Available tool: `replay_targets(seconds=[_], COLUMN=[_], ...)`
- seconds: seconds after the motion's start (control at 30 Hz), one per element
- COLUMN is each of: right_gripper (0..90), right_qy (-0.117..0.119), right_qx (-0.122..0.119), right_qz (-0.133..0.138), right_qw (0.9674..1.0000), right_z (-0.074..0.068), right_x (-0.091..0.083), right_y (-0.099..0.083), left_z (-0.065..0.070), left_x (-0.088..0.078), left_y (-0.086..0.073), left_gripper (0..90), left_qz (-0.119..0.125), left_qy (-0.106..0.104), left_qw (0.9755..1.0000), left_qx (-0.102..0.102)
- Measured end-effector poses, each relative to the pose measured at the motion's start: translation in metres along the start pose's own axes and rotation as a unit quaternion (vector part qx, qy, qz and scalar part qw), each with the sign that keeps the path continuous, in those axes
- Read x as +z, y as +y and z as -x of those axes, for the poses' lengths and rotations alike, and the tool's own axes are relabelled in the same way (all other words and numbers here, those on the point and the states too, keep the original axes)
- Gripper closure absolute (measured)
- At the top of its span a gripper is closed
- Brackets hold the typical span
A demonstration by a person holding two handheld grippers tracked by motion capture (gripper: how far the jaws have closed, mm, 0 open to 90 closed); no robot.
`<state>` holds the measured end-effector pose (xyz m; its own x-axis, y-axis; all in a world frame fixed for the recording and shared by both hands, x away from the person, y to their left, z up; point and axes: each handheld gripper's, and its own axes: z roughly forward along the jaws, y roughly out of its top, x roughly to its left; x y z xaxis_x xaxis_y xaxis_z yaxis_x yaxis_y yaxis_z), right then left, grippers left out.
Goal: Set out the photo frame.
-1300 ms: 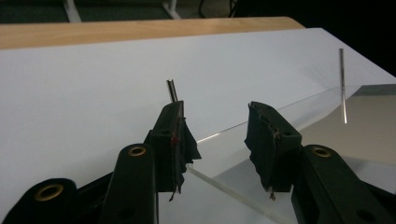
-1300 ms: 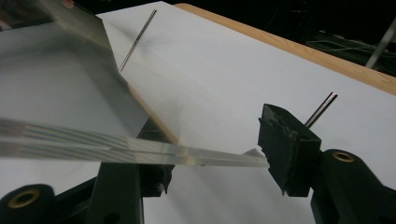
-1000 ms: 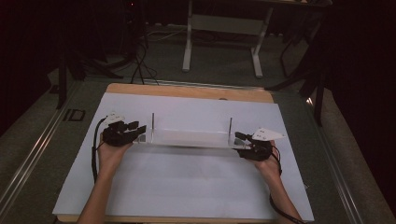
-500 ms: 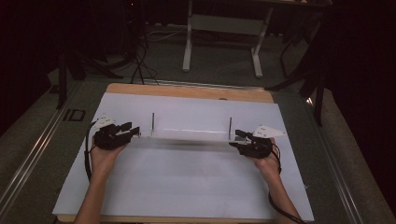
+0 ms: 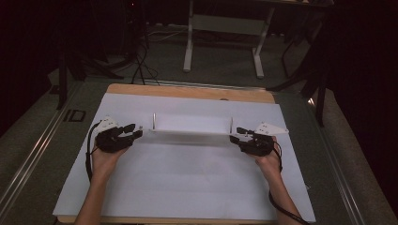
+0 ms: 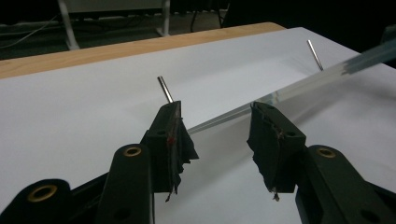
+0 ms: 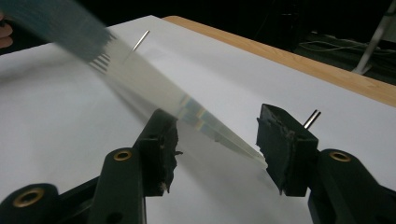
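Note:
A clear acrylic sheet stands on its long edge on the white board, beside two thin metal pins. My left gripper is open just off the sheet's left end. In the left gripper view the sheet's edge runs away from the gap between the jaws, which hold nothing, and one pin rises behind the left jaw. My right gripper is open at the sheet's right end. In the right gripper view the sheet is blurred, and its corner lies between the spread jaws.
The white board lies on a wooden table top, with bare board in front of the sheet. A table frame's metal legs and cables are on the floor beyond the far edge. A metal rail runs along the left.
The left hand has drawn back a little to the left, off the sheet's end. The sheet has shifted and is blurred with motion. The right hand has barely moved.

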<state>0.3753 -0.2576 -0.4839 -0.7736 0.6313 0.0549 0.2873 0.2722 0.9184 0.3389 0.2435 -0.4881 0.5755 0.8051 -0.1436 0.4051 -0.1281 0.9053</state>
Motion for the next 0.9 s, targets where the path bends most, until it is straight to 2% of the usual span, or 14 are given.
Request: replay_targets(seconds=[0.23, 0.47, 0.9], right_gripper=[48.1, 48.3, 49.0], right_qy=[-0.002, -0.002, -0.007], right_qx=[0.004, 0.004, 0.009], right_qz=[0.002, 0.002, 0.004], right_qw=[1.0000, 1.0000, 0.9999], right_z=[0.001, 0.002, 0.004], right_x=[0.001, 0.001, 0.002], right_y=[0.002, 0.002, 0.006], left_z=[0.003, 0.011, 0.016], left_x=[0.002, 0.005, 0.015], left_y=[0.000, 0.007, 0.015], left_gripper=[53.5, 52.3, 51.6], left_qz=[-0.007, 0.008, 0.012], left_qy=[-0.008, -0.021, -0.027], left_qw=[0.9998, 0.9993, 0.9984], left_qx=[0.018, 0.031, 0.048])
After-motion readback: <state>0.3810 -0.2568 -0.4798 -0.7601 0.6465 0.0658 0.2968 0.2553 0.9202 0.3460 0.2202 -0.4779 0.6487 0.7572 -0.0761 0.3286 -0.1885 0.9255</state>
